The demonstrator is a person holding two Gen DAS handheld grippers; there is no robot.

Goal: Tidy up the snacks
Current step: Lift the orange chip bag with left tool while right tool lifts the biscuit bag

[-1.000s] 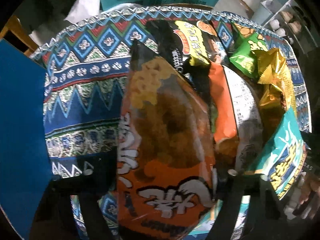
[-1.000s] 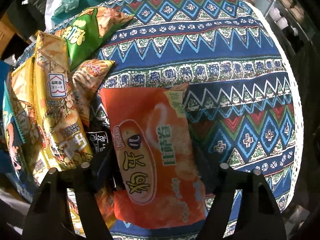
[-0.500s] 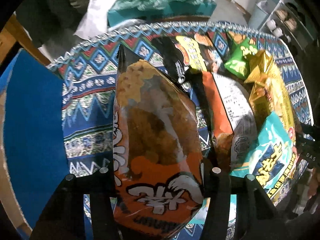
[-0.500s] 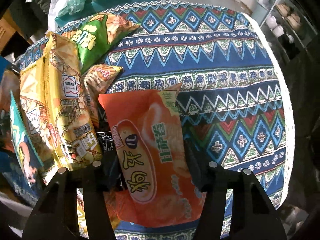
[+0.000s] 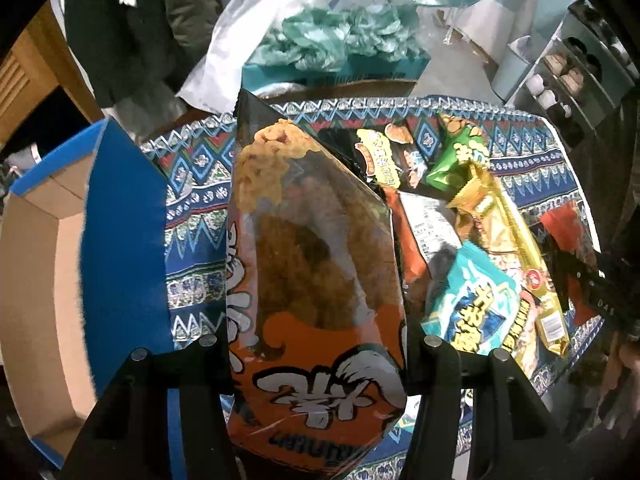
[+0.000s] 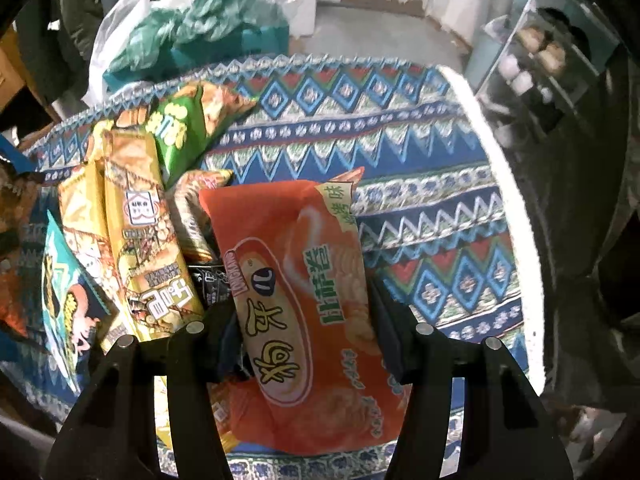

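In the left wrist view my left gripper [image 5: 316, 342] is shut on a large orange and brown snack bag [image 5: 312, 256], lifted above the patterned tablecloth [image 5: 196, 216]; its lower end is squeezed between the pads. In the right wrist view my right gripper [image 6: 304, 322] is shut on an orange-red chip bag [image 6: 304, 292], also raised off the cloth [image 6: 420, 200]. Between the two lies a heap of snacks: a long gold pack [image 6: 140, 232], a green bag [image 6: 184, 128] and a teal bag [image 5: 468, 304].
An open blue cardboard box [image 5: 120, 240] stands at the table's left, its brown inside showing. Plastic bags [image 5: 328, 36] are piled behind the table. A shoe shelf [image 6: 540, 60] stands at the far right, past the cloth's white edge [image 6: 508, 216].
Both grippers have closed on their bags and risen with them off the cloth. More of the room shows, and the blue box now shows its open inside in the left wrist view.
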